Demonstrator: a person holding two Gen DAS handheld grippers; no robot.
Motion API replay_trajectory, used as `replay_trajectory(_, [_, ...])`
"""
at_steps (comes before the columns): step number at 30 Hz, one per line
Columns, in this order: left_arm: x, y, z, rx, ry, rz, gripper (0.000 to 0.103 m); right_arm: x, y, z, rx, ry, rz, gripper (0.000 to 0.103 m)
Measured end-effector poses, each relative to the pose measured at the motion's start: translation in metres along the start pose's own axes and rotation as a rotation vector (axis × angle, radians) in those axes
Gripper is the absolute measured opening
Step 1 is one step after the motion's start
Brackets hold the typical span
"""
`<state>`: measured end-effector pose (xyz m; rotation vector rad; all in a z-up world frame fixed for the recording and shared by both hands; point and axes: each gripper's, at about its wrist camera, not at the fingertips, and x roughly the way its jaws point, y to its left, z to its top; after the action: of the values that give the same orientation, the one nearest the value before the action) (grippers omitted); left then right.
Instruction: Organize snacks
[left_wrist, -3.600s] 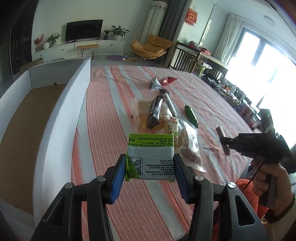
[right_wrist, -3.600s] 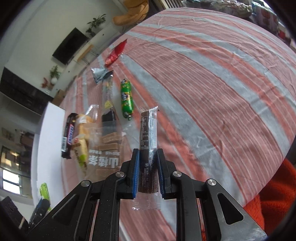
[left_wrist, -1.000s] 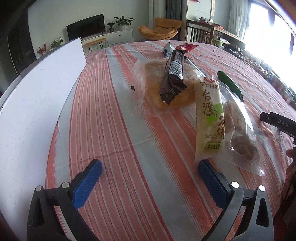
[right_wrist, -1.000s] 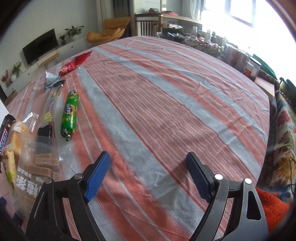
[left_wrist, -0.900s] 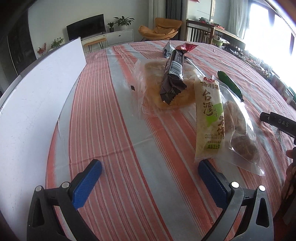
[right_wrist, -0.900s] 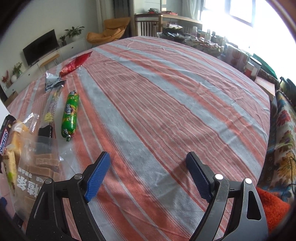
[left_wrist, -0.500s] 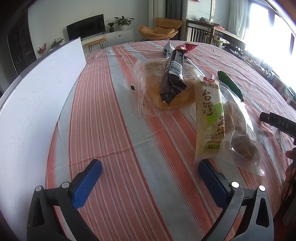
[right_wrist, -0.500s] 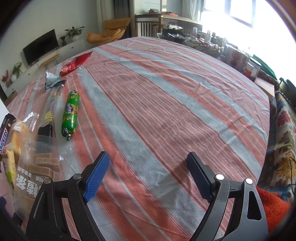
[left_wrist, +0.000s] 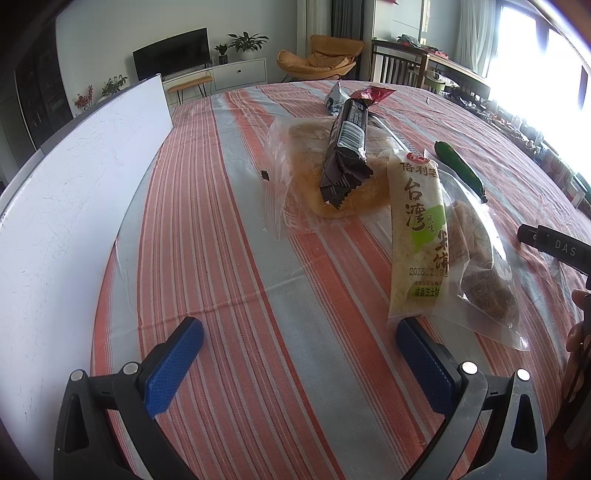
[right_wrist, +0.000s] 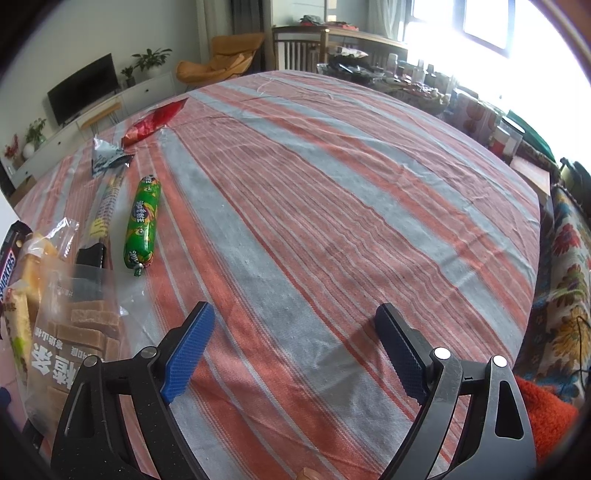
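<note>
- Since 3.6 s ago both tools have lost their loads: the left gripper (left_wrist: 299, 350), which held a green-and-white packet, and the right gripper (right_wrist: 291, 343), which held a brown bar, now stand with jaws spread wide and nothing between the blue pads.
- Left gripper: low over the striped cloth (left_wrist: 221, 229), beside the white box wall (left_wrist: 74, 192) on its left.
- Just ahead of its right pad lies the near end of a cream rice-cracker pack (left_wrist: 417, 236) with green print, lying partly on a clear bag of brown biscuits (left_wrist: 480, 266).
- Farther ahead: a clear bag holding a golden cake (left_wrist: 314, 173), with a dark chocolate bar (left_wrist: 347, 144) lying across it.
- Right of these: a green sausage (left_wrist: 460, 170); beyond the bar, a silver packet (left_wrist: 336, 98) and a red packet (left_wrist: 373, 94).
- Right edge of the left view: part of the other tool's black handle, with a hand (left_wrist: 578, 321) near it.
- Right gripper: over a bare stretch of cloth; the snacks lie to its left.
- Nearest is the biscuit bag (right_wrist: 74, 332), then the green sausage (right_wrist: 142, 218), a long thin stick (right_wrist: 105, 206), the silver packet (right_wrist: 107, 157) and the red packet (right_wrist: 155, 122).
</note>
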<state>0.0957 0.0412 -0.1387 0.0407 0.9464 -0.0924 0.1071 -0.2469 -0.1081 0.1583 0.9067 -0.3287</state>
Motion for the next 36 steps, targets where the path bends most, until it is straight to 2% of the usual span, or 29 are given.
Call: replay_trajectory(36, [0.0003, 0.0002, 0.0002, 0.001, 0.000, 0.001, 0.103, -0.0006, 0.0032, -0.0024, -0.009, 0.021, 0.010, 0.092])
